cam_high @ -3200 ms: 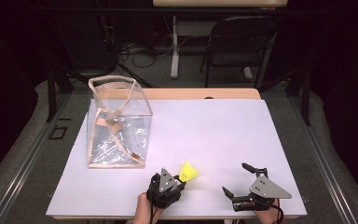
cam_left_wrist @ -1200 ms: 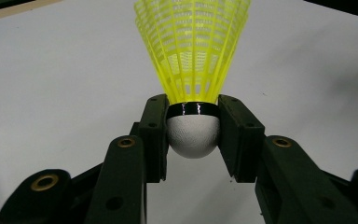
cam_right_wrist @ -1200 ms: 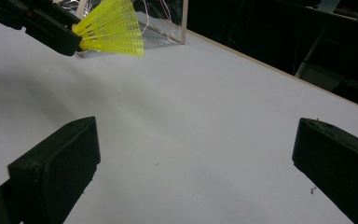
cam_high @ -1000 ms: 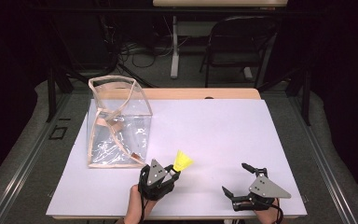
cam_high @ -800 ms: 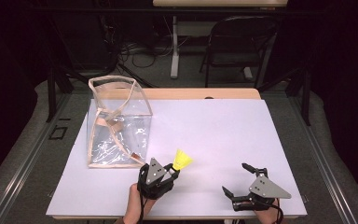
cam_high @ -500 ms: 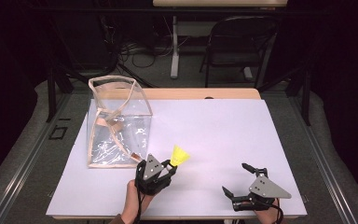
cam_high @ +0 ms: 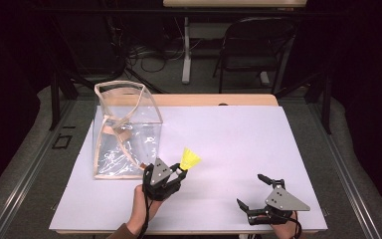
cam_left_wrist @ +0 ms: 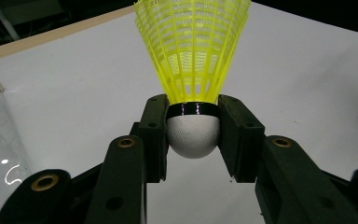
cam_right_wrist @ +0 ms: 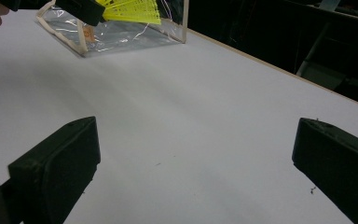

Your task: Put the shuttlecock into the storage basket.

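A yellow shuttlecock [cam_high: 190, 159] with a white cork base [cam_left_wrist: 193, 136] is held above the white table sheet [cam_high: 229, 134]. My left gripper [cam_high: 179, 170] is shut on its base, skirt pointing up and to the right in the high view; the pads [cam_left_wrist: 154, 126] press the cork from both sides. Just left of it stands a clear plastic bag [cam_high: 124, 129] with beige trim, its top open. My right gripper [cam_high: 251, 191] rests near the front right of the table, jaws wide apart, nothing between its fingertips [cam_right_wrist: 70, 149]. The shuttlecock [cam_right_wrist: 130, 11] and bag [cam_right_wrist: 121, 32] show far off in the right gripper view.
The bag holds a beige strap or tag [cam_high: 124, 134] inside. A wooden table edge [cam_high: 219, 99] runs along the back. Beyond it stand a dark folding chair [cam_high: 253, 45] and a table leg [cam_high: 186, 50] among cables on the floor.
My left gripper has carried the shuttlecock a little left and back, closer to the bag's front corner. The right gripper has stayed put.
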